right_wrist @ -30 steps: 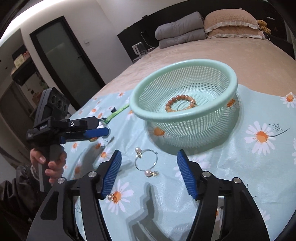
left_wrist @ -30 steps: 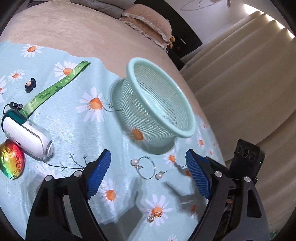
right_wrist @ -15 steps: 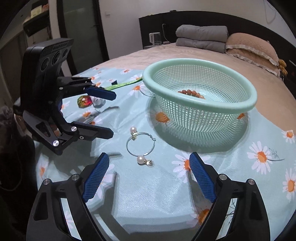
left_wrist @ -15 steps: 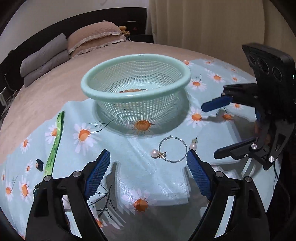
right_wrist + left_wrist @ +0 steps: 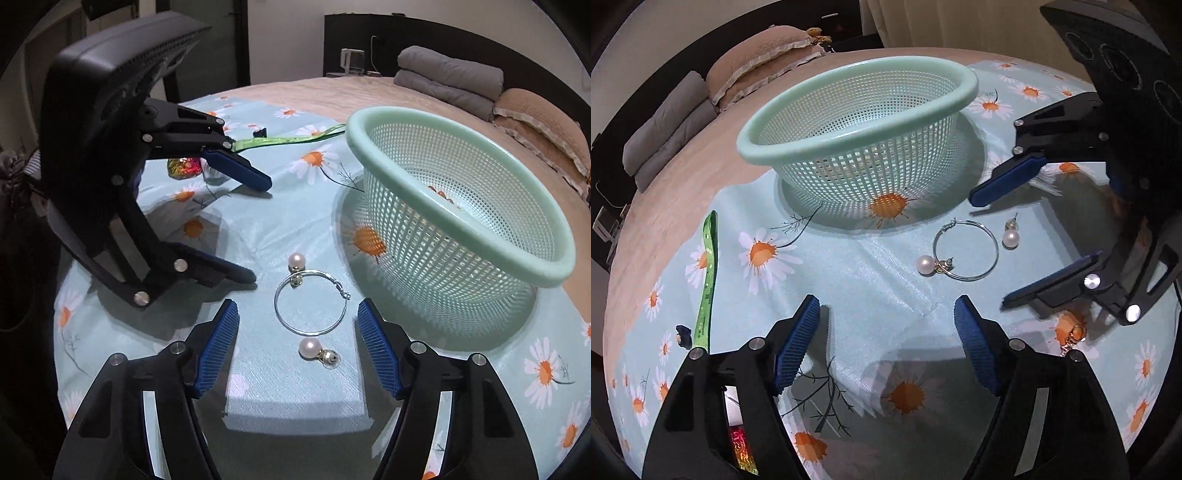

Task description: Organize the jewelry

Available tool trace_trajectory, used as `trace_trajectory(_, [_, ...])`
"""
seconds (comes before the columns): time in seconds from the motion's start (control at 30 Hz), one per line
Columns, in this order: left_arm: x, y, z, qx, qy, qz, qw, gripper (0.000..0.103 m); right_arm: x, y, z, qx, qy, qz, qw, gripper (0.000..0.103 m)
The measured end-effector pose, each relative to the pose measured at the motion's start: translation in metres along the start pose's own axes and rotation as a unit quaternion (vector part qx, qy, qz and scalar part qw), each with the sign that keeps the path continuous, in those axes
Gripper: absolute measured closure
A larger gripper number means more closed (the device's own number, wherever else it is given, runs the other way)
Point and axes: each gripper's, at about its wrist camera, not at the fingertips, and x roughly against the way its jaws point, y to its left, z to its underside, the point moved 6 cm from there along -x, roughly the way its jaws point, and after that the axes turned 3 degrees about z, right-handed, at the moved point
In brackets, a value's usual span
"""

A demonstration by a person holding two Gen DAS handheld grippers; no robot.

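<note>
A thin silver hoop (image 5: 971, 277) lies on the daisy-print cloth in front of the mint mesh basket (image 5: 849, 137). One pearl stud (image 5: 925, 265) touches the hoop and another (image 5: 1010, 238) lies just beside it. My left gripper (image 5: 886, 314) hovers short of the hoop, jaws closing with nothing between them. My right gripper (image 5: 297, 314) comes from the opposite side, jaws closing. The hoop (image 5: 280, 317) and the nearer pearl stud (image 5: 308, 348) lie between its fingers, untouched by the pads. Brown beads (image 5: 441, 194) show inside the basket (image 5: 443, 273).
A green lanyard (image 5: 707, 280) and a small dark charm (image 5: 683, 336) lie at the left of the cloth. A gold earring (image 5: 1075, 334) sits under the right gripper (image 5: 988, 251). An iridescent trinket (image 5: 183, 167) lies behind the left gripper (image 5: 260, 230). Pillows and folded blankets lie beyond.
Both grippers rolled toward upright and dropped closer to the cloth, now facing each other across the hoop. The right jaws widened, then narrowed around the hoop.
</note>
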Motion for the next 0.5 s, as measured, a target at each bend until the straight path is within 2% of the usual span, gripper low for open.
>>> trace_trajectory(0.07, [0.003,-0.003,0.001,0.003,0.009,0.024,0.9997,0.024,-0.006,0.0,-0.003,0.001,0.006,0.003,1.0,0.039])
trace_trajectory(0.2, [0.012,-0.019,0.012,-0.03,0.018,0.048,0.9983,0.023,-0.013,-0.006,-0.005,-0.009,0.017,0.005,1.0,0.039])
trace_trajectory(0.27, [0.02,-0.03,0.014,-0.029,0.009,0.108,0.9936,0.02,-0.015,-0.005,-0.005,-0.006,0.02,0.001,1.0,0.044])
trace_trajectory(0.3, [0.023,-0.037,0.015,-0.036,0.008,0.126,0.9914,0.018,-0.015,-0.004,-0.006,-0.005,0.02,-0.006,1.0,0.051])
trace_trajectory(0.37, [0.025,-0.048,0.019,-0.063,0.004,0.129,0.9896,0.018,-0.014,-0.006,-0.007,-0.006,0.019,-0.004,1.0,0.06])
trace_trajectory(0.5, [0.02,-0.063,0.025,-0.068,0.018,0.149,0.9864,0.018,-0.013,-0.007,-0.007,-0.011,0.02,-0.004,1.0,0.06])
